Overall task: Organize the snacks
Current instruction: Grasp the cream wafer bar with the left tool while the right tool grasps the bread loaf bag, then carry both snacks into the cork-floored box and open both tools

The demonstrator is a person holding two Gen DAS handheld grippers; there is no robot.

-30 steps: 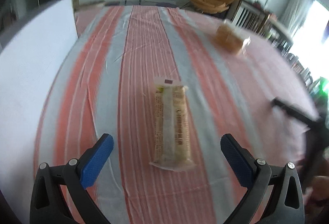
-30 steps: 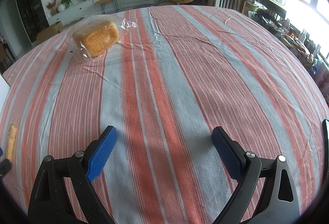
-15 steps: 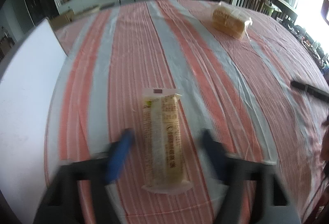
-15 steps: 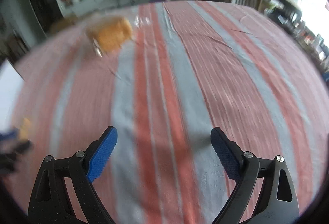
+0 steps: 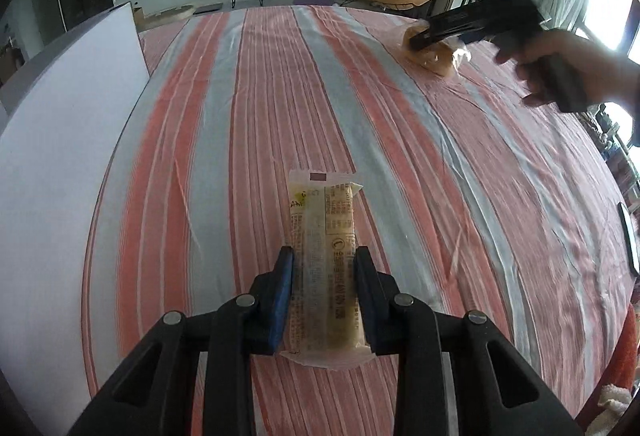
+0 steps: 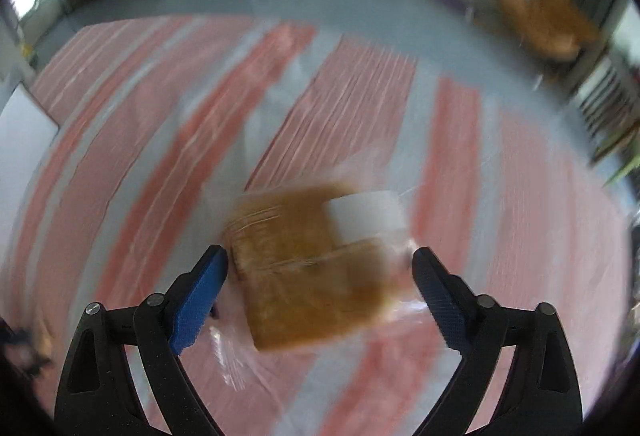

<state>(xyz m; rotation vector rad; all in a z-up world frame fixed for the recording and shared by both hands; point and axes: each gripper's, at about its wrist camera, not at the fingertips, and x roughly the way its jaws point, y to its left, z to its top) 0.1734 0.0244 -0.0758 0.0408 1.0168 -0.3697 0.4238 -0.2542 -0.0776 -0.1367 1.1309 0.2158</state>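
A long yellow snack packet (image 5: 324,236) lies on the striped tablecloth (image 5: 240,108). My left gripper (image 5: 323,268) is shut on its near half, the blue pads touching both sides. A bagged loaf of bread (image 5: 434,58) lies far right on the table. In the right wrist view the loaf (image 6: 308,268) sits between the fingers of my right gripper (image 6: 320,272), which is open around it; the view is blurred. The right gripper (image 5: 424,38) also shows in the left wrist view, over the loaf.
A white board (image 5: 60,140) stands along the table's left edge; it also shows in the right wrist view (image 6: 20,140). A dark flat object (image 5: 630,236) lies at the right edge. Chairs and a TV cabinet stand beyond the far edge.
My left gripper moved forward and closed on the snack packet. My right gripper swung across the table to the bread loaf and now straddles it, still open.
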